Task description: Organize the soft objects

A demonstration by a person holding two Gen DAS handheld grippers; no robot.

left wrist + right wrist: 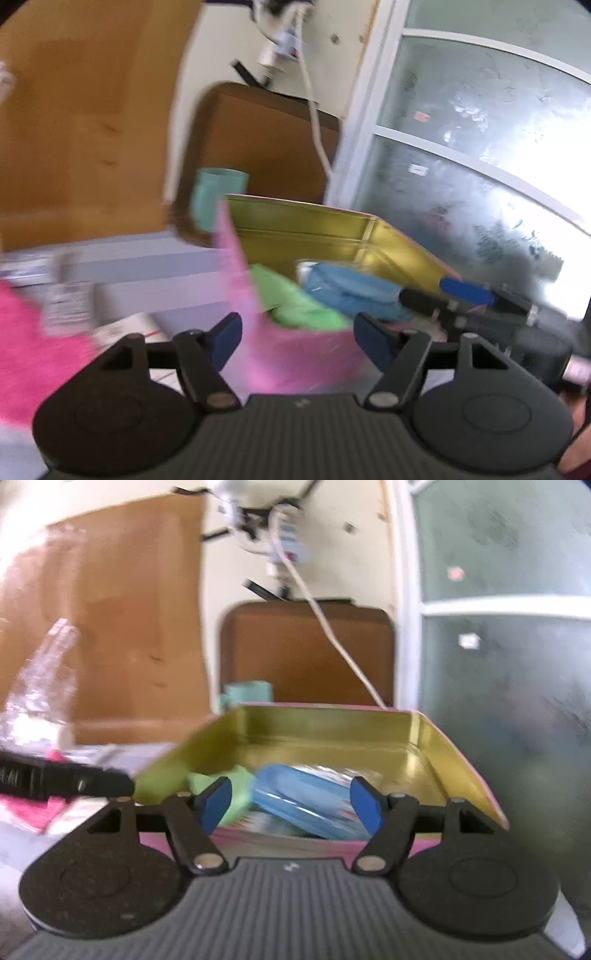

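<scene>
A pink tin box with a gold inside (306,225) (332,731) stands open in front of both grippers. A green cloth (291,299) (238,794) and a blue soft pouch (354,291) (306,801) lie inside it. My left gripper (297,339) is open and empty, close to the box's near left corner. My right gripper (291,805) is open and empty at the box's near wall, its fingers either side of the blue pouch; it also shows in the left wrist view (476,299). A bright pink fluffy cloth (33,343) (33,810) lies on the table left of the box.
A teal cup (218,197) (247,694) stands behind the box. A clear plastic bottle (40,686) stands at the left. Brown cardboard (77,122) and a brown board (306,650) lean on the wall. A white cable (332,635) hangs down. A frosted window (480,166) is at the right.
</scene>
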